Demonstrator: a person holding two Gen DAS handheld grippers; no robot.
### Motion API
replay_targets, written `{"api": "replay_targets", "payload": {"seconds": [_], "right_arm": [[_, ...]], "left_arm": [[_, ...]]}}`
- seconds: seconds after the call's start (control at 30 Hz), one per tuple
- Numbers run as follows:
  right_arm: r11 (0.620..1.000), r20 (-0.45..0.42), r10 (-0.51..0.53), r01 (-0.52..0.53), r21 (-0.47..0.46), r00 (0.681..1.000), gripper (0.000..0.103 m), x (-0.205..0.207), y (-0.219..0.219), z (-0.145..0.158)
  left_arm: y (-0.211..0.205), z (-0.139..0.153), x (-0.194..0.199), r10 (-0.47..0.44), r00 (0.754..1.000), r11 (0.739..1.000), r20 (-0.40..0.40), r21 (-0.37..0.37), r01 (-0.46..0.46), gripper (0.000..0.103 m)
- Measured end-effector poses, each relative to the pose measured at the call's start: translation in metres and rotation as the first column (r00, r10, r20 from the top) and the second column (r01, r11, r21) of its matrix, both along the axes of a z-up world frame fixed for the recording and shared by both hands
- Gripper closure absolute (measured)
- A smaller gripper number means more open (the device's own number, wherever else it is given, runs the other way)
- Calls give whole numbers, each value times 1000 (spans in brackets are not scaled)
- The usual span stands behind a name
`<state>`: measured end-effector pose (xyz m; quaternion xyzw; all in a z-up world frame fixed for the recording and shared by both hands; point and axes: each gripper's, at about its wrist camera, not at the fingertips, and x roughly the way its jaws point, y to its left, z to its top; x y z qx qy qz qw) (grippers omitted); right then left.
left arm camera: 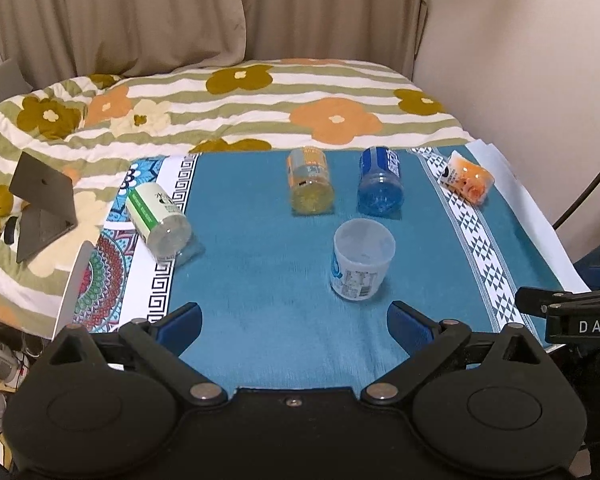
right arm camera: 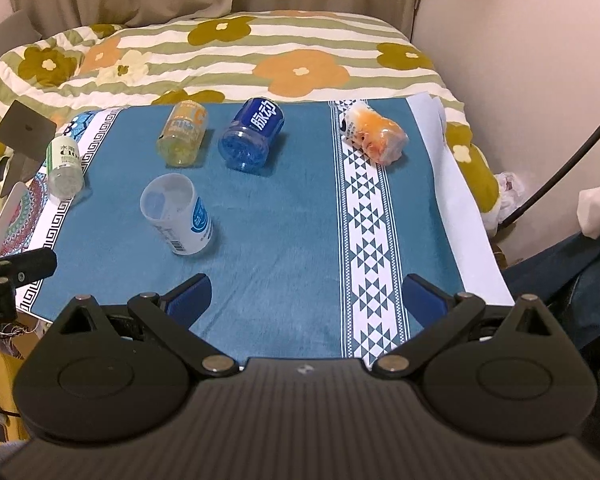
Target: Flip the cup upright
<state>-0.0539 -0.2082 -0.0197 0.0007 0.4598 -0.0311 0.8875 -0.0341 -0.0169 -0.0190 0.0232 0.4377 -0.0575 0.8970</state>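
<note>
Translucent frosted plastic cup (left arm camera: 362, 258), matt woven teal cloth (left arm camera: 260, 280), glossy clear plastic blue bottle (left arm camera: 380, 184), soft quilted floral bedcover (left arm camera: 260, 108), matt black plastic left hand-held gripper (left arm camera: 294, 320)

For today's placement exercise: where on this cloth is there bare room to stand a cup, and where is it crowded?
Bare teal cloth lies between the white cup and the triangle-patterned band, down to the open right gripper. The far edge is crowded: yellow cup, blue cup, orange cup.

The cup (left arm camera: 362, 259) (right arm camera: 177, 213) was translucent white plastic with a blue label. It stood upright, open mouth up, on the cloth. It was ahead of the left fingers (left arm camera: 410, 322), nearer the right one, touching neither.
</note>
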Motion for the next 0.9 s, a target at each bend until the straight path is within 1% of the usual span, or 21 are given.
{"api": "replay_targets", "payload": {"seconds": [0.23,0.9], "right_arm": [[1000,7,-1,1,-3,1000,0,1,1,1],[1000,4,-4,4,-1,1000,0,2,1,0]], "left_arm": [[1,3,0,1,1000,1000,19,10,-1,2],[3,2,1,13,999,1000,30,16,-14,2]]}}
